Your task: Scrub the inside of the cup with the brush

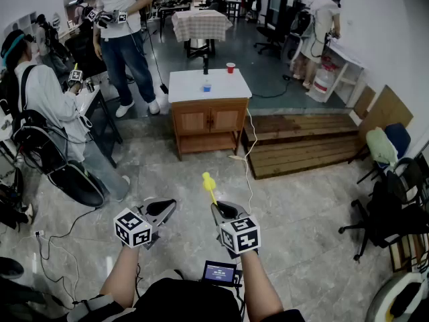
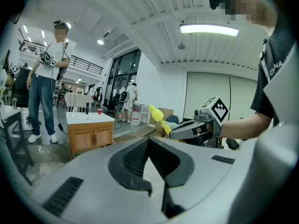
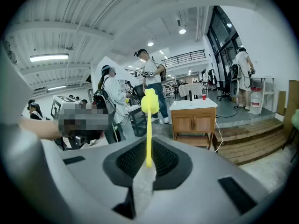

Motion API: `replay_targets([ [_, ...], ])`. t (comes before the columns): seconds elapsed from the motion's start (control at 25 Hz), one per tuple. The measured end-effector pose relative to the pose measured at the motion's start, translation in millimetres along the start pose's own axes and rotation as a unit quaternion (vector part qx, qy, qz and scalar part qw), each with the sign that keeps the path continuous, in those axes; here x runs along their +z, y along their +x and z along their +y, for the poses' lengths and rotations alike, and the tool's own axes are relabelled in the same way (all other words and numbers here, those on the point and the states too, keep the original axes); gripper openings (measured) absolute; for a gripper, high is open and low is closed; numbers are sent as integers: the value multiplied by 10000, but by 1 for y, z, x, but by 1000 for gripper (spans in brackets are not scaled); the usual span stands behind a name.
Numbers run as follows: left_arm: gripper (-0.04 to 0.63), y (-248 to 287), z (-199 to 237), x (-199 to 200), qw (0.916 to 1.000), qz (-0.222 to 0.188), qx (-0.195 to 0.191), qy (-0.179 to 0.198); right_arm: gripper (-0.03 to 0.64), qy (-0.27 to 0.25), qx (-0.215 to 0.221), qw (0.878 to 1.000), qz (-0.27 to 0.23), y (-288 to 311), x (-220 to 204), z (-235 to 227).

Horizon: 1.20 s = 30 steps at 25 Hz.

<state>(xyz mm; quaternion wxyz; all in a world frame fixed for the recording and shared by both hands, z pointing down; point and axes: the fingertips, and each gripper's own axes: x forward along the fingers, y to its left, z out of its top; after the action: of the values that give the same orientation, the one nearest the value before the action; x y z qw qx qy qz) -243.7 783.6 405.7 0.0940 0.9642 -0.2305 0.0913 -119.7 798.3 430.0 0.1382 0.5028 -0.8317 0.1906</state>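
Note:
My right gripper [image 1: 221, 211] is shut on the handle of a yellow brush [image 1: 210, 186], whose head points forward and up; the brush [image 3: 149, 125] stands straight out of the jaws in the right gripper view. My left gripper [image 1: 161, 211] is shut with nothing between its jaws, held level beside the right one above the floor. A red cup [image 1: 230, 67] stands on the far white-topped wooden cabinet [image 1: 191, 88], several steps ahead. In the left gripper view the brush [image 2: 159, 116] and the right gripper [image 2: 189, 129] show to the right.
A small blue-capped bottle [image 1: 206, 86] and a dark bottle [image 1: 206, 64] also stand on the cabinet. A low wooden platform [image 1: 301, 143] lies right of it, with a cable [image 1: 247, 159] trailing over the floor. People stand at left and behind; chairs [image 1: 382, 206] sit right.

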Motion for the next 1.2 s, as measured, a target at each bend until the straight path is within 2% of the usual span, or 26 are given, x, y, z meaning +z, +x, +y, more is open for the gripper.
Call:
replay_targets([
  [0.36, 3, 13, -2, 4, 9999, 37, -104, 35, 41, 21, 12, 10000, -60, -3, 6, -10],
  [0.84, 3, 19, -1, 1, 10000, 48, -57, -63, 41, 50, 369, 9993, 44, 0, 1, -4],
  [1.2, 3, 27, -7, -5, 9999, 115, -84, -59, 41, 66, 404, 9991, 53, -4, -3, -12],
])
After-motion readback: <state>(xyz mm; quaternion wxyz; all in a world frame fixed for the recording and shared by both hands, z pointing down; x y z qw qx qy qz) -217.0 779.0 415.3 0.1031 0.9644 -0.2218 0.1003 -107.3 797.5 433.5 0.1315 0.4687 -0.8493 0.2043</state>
